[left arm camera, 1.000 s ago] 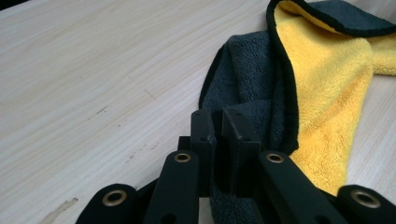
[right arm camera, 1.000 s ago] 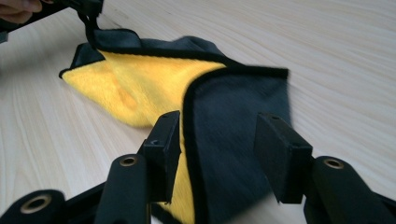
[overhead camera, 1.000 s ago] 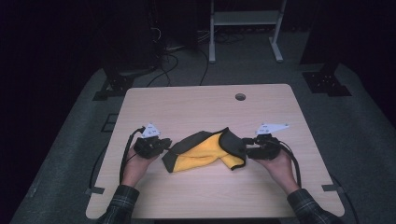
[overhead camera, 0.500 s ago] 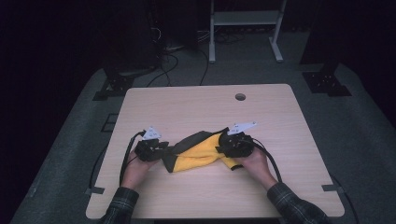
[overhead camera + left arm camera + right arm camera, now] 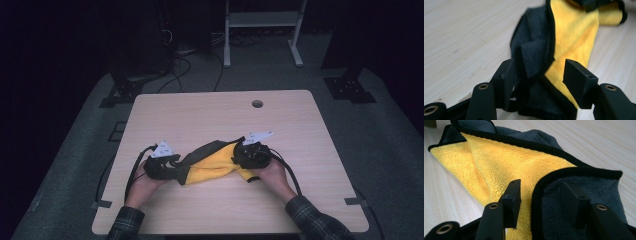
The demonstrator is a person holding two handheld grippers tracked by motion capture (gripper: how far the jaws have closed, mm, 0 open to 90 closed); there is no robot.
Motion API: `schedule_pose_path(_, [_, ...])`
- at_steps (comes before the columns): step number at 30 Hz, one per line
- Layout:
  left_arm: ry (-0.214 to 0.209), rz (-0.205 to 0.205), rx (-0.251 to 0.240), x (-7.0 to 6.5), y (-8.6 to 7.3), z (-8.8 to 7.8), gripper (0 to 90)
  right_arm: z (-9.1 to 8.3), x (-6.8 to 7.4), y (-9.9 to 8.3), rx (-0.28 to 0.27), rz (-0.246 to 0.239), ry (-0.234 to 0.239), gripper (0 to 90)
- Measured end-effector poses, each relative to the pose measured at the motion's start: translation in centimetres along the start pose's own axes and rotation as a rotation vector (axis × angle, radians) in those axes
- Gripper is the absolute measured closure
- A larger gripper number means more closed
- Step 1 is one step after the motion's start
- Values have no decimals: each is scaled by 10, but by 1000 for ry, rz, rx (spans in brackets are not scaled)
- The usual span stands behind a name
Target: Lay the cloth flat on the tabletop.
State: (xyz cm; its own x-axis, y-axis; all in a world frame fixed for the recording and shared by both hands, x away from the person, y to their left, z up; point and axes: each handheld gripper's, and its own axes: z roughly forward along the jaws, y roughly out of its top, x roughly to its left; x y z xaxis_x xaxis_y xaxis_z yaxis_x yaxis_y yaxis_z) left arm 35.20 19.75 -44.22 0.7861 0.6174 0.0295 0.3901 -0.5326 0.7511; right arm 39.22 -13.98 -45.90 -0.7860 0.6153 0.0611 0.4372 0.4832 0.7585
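A cloth, yellow on one side and dark grey on the other with a black hem, (image 5: 210, 167) lies crumpled at the table's near middle. My left gripper (image 5: 179, 169) is at its left end. Its jaws have just been opening and now stand apart, with the grey fold (image 5: 531, 52) and yellow side (image 5: 571, 32) between them and the right pad clear of the cloth. My right gripper (image 5: 236, 159) sits over the cloth's right end. Its jaws stand apart above a grey corner (image 5: 584, 192) folded onto the yellow side (image 5: 499, 162), not pinching it.
The light wooden table (image 5: 210, 115) has a small round hole (image 5: 257, 104) near its far edge. Beyond it stand a white frame (image 5: 260, 20) and dark stands, with cables on the grey floor. A person's hands and plaid sleeves come in from the bottom.
My right gripper has moved left from beside the cloth's right edge to over it. My left hand has stayed at the cloth's left end.
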Motion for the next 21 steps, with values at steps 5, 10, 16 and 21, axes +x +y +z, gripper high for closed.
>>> schedule_pose_path(5, [74,75,104,-4,-3,17,528,2,-1,-1,3,-1,2,508])
schedule_pose_path(10, [105,79,122,-2,-2,17,741,2,-1,-1,5,-3,-6,518])
schedule_pose_path(16, [98,76,126,-4,1,15,820,3,0,-1,8,-8,-16,536])
schedule_pose_path(21, [81,65,121,-3,2,12,829,7,0,3,16,-18,-33,639])
